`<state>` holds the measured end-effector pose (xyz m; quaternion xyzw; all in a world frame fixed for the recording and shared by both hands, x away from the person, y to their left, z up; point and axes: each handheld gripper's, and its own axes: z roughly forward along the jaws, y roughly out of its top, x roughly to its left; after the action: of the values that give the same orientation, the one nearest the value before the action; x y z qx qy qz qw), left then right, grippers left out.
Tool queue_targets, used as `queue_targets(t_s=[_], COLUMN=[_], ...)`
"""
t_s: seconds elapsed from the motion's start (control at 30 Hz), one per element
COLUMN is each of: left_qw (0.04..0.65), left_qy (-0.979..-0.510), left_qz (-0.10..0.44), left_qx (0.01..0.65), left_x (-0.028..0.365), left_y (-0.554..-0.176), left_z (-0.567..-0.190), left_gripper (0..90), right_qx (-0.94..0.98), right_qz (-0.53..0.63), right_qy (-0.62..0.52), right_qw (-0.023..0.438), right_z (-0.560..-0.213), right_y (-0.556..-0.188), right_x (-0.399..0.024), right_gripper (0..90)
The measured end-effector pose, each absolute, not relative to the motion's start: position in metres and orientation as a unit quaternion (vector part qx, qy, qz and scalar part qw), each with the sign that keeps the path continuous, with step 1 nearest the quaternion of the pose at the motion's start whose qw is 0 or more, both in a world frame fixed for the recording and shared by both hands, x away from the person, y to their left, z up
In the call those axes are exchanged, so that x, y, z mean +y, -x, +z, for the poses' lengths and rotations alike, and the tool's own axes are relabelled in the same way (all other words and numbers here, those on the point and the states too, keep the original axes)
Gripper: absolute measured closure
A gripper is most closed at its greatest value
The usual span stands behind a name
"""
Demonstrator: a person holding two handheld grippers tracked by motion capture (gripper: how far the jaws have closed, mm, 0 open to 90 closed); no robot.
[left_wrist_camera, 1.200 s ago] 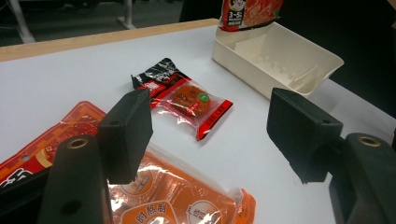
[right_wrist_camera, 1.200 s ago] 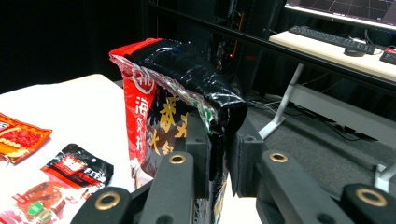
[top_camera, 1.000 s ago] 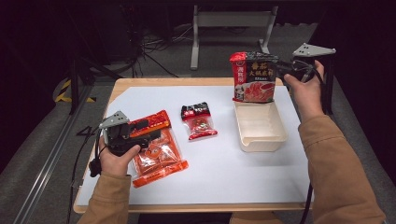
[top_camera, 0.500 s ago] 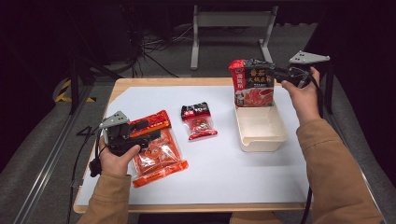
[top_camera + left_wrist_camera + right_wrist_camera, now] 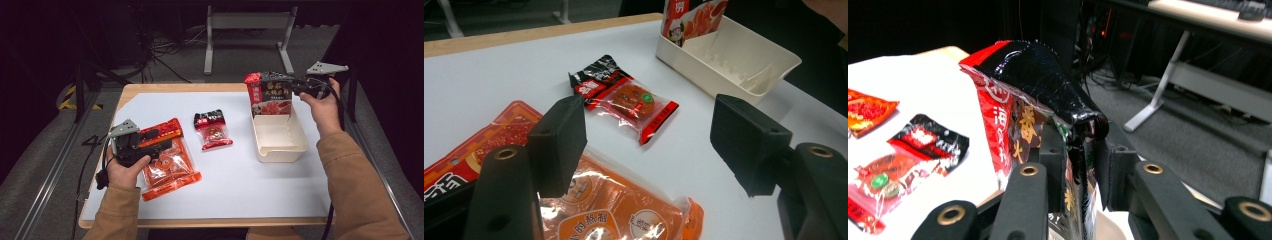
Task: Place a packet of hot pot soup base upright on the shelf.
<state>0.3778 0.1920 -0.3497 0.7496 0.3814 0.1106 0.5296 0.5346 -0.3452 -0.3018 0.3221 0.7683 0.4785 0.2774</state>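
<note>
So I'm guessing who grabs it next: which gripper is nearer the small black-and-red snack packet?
Left. The left gripper rests on the orange packet just beside the small snack packet; the right gripper is farther off, at the white tray's far end.

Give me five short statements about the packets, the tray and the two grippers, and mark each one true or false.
1. The red and black pouch stands upright at the far end of the white tray. True.
2. The right gripper has the pouch's top edge between its jaws. True.
3. The left gripper is clamped on the small snack packet. False: its jaws stand open above the orange packet, apart from the small one.
4. The small snack packet lies inside the tray. False: it lies on the white table sheet.
5. The orange packet lies flat on the sheet. True.
</note>
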Motion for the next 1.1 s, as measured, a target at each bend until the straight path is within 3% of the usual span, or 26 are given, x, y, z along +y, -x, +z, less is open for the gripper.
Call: queue_targets(t_s=[0.8, 0.97, 1.0, 1.1], left_qw=[0.518, 0.514, 0.513, 0.511], left_qy=[-0.750, -0.751, -0.752, -0.753], left_qz=[0.109, 0.116, 0.119, 0.122], left_qx=[0.397, 0.397, 0.397, 0.397], left_x=[0.195, 0.198, 0.198, 0.200], left_y=[-0.381, -0.382, -0.382, -0.383], left_z=[-0.354, -0.355, -0.355, -0.355], left_gripper=[31.5, 31.6, 31.6, 31.5], right_qx=[0.767, 0.757, 0.759, 0.761], right_qz=[0.438, 0.447, 0.440, 0.433], right_qy=[-0.378, -0.388, -0.388, -0.388], right_qw=[0.276, 0.277, 0.283, 0.288], right_z=[-0.316, -0.313, -0.312, -0.311], right_y=[-0.524, -0.520, -0.518, -0.515], right_x=[-0.366, -0.367, -0.367, -0.368], right_gripper=[79.3, 66.0, 59.4, 53.7])
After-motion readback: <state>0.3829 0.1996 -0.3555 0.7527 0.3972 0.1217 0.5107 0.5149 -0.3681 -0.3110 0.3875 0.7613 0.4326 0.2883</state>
